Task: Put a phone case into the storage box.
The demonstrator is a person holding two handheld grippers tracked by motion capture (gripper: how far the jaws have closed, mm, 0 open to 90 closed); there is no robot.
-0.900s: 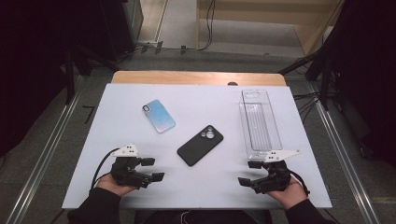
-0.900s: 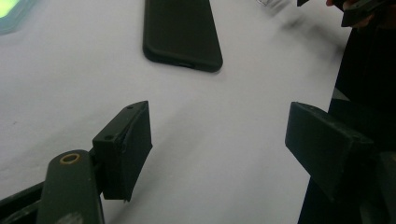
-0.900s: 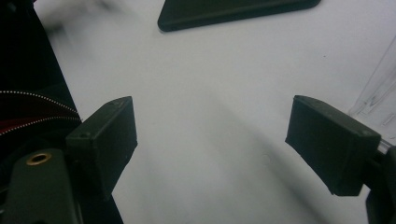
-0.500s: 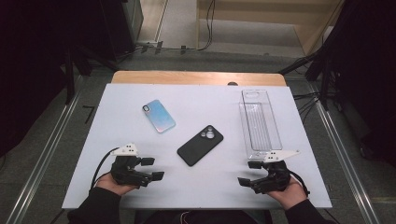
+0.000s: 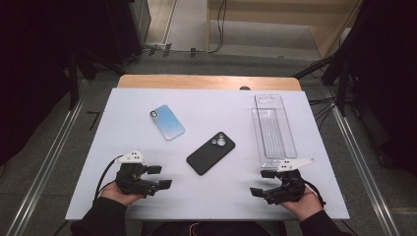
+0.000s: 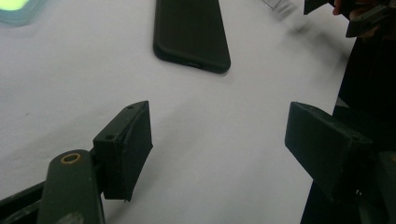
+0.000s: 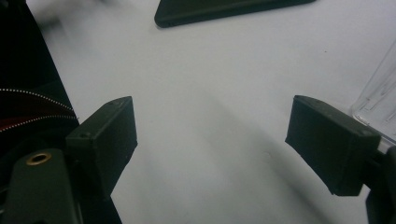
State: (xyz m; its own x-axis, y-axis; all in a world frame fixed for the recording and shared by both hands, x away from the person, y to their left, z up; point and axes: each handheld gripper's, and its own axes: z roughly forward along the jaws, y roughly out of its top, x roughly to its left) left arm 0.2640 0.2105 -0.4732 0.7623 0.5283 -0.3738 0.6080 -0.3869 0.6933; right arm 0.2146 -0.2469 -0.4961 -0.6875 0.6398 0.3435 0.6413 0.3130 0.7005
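My left gripper [image 5: 158, 177] jaws wide, empty, at near table edge. My right gripper [image 5: 261, 183] same, beside clear plastic tray [image 5: 273, 130]. Black phone case [image 5: 211, 153] lies between, mid-table; iridescent case [image 5: 167, 122] beyond.

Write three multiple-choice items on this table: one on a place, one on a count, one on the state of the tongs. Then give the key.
1. Where does the black phone case lie?
A. Inside the clear tray
B. Mid-table, between both tongs
C. On the floor

2. How many phone cases lie on the table?
A. Two
B. Four
C. None

3. How do the left tongs and right tongs stand?
A. Both clamped on a case
B. Both open, holding nothing
C. One holds the tray

Key: B, it lies apart from the clear tray; A, black plus the iridescent blue case; B, bare table shows between the jaws.
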